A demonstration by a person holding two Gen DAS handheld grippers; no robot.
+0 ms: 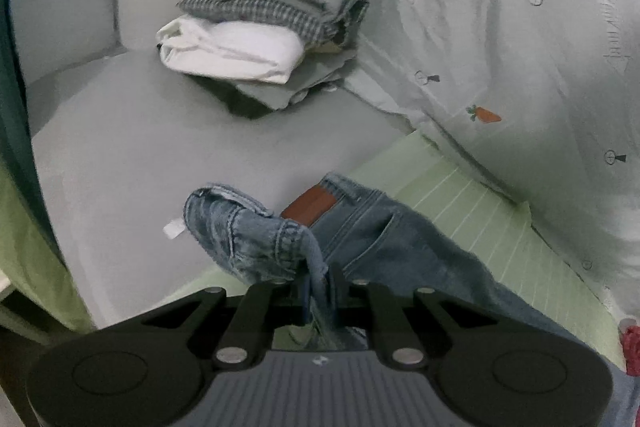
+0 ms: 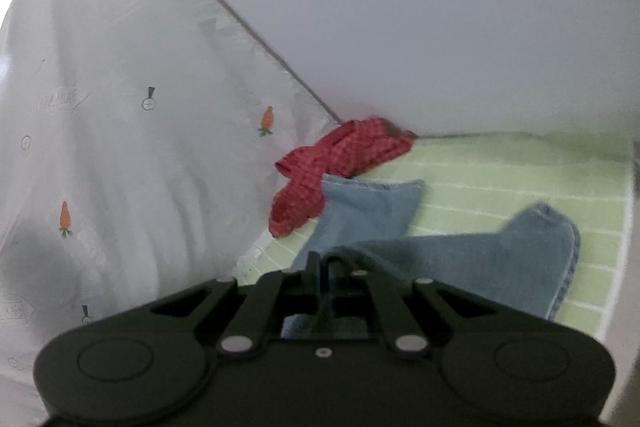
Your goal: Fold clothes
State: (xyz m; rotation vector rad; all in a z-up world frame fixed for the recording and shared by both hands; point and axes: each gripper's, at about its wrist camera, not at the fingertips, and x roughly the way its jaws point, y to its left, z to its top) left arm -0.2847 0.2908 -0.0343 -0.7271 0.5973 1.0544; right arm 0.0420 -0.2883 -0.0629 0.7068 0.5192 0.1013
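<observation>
Both grippers pinch the jeans (image 1: 372, 227) on the bed (image 1: 120, 155) — left gripper (image 1: 320, 283) jaws shut on the waistband, right gripper (image 2: 324, 267) on a leg. Mid-fold, seemingly; next, carry the denim over itself toward twelve o'clock.

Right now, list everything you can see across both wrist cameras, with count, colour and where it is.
jeans: one pair, blue denim with a brown waist patch, lying across the green sheet, legs showing in the right wrist view
red checked garment: one, red, crumpled at the wall beside the quilt, just past the jeans' leg ends
folded stack: one pile, grey, checked and white pieces, on the grey sheet
quilt: one, pale with carrot prints, bunched along the wall
green sheet: one, light green with white lines
grey sheet: one, grey, under the stack
left claw: black, shut on the jeans' waistband
right claw: black, shut on the jeans
</observation>
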